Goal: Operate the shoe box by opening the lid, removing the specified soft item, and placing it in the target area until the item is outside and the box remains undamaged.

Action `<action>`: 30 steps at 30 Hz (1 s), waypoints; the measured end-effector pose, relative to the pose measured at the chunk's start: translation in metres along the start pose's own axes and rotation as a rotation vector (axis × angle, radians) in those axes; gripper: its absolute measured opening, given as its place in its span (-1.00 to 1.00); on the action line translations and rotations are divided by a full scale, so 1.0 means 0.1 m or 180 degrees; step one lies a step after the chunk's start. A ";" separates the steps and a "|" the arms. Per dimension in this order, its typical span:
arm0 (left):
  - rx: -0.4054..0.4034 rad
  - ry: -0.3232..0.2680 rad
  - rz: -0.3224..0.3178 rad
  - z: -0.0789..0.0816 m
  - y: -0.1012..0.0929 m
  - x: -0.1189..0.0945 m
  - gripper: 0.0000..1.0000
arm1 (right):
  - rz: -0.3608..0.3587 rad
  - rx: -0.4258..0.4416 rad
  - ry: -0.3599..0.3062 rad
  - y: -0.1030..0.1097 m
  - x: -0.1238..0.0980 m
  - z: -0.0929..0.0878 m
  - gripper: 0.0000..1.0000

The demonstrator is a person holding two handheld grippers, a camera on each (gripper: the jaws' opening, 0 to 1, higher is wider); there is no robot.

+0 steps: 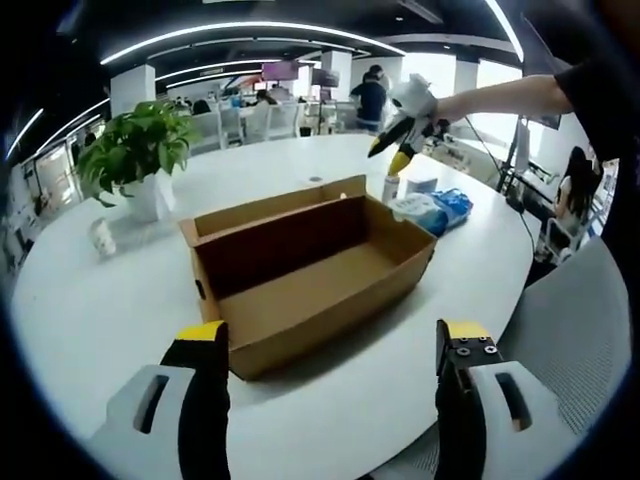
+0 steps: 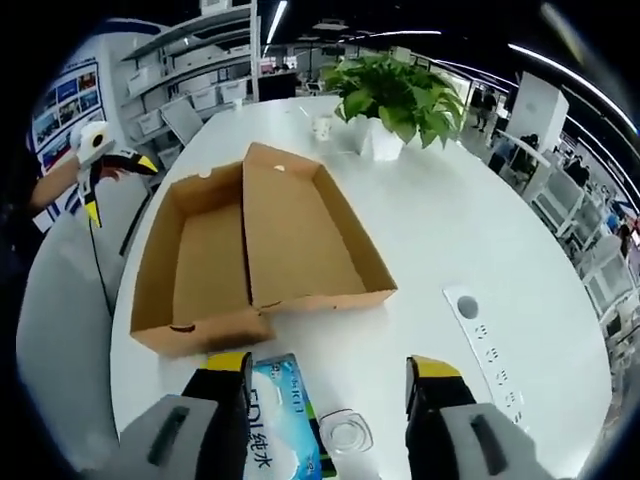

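Note:
The brown cardboard shoe box (image 1: 300, 275) lies open on the white table, its inside bare. In the right gripper view the box (image 2: 195, 265) has its lid (image 2: 300, 235) folded flat beside it. A soft blue-and-white pack (image 1: 430, 210) rests on the table past the box's right end. My left gripper (image 1: 330, 345) stands open, short of the box's near corner. High over the pack, my right gripper (image 1: 400, 135) hangs from an outstretched arm. The right gripper (image 2: 328, 375) is open above the pack (image 2: 280, 425), which lies by its left jaw. The left gripper (image 2: 110, 180) shows at the far left.
A potted green plant (image 1: 140, 150) and a small cup (image 1: 100, 237) stand on the table (image 1: 120, 300) left of the box. A clear glass (image 2: 345, 435) sits next to the pack. A socket panel (image 2: 480, 330) is set into the tabletop. A grey chair back (image 1: 580, 330) is at my right.

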State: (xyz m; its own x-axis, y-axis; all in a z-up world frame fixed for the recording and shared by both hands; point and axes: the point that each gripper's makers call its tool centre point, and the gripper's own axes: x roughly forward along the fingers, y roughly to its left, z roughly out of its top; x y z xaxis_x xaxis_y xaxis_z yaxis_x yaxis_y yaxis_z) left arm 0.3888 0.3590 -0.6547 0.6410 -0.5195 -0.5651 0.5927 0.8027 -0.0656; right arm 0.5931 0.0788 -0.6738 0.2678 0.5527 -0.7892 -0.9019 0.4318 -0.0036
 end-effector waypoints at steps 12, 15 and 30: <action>-0.0196 0.0069 0.0279 -0.06 0.29 0.03 0.40 | -0.0068 0.0285 -0.0191 0.03 0.03 0.17 0.30; -0.0219 0.0103 0.0328 -0.09 0.33 0.04 0.34 | -0.0083 0.0371 -0.0226 0.01 0.06 0.21 0.28; -0.0510 0.0142 0.0626 -0.19 0.62 0.06 0.02 | -0.0120 0.0717 -0.0467 0.05 0.19 0.37 0.20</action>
State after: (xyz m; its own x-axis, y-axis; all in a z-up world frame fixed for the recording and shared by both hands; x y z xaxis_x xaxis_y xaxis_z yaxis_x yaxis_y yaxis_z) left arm 0.4197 0.4115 -0.6779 0.7120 -0.3382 -0.6154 0.3718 0.9250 -0.0782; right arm 0.6061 0.1176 -0.6659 0.3609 0.6235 -0.6935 -0.7967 0.5927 0.1184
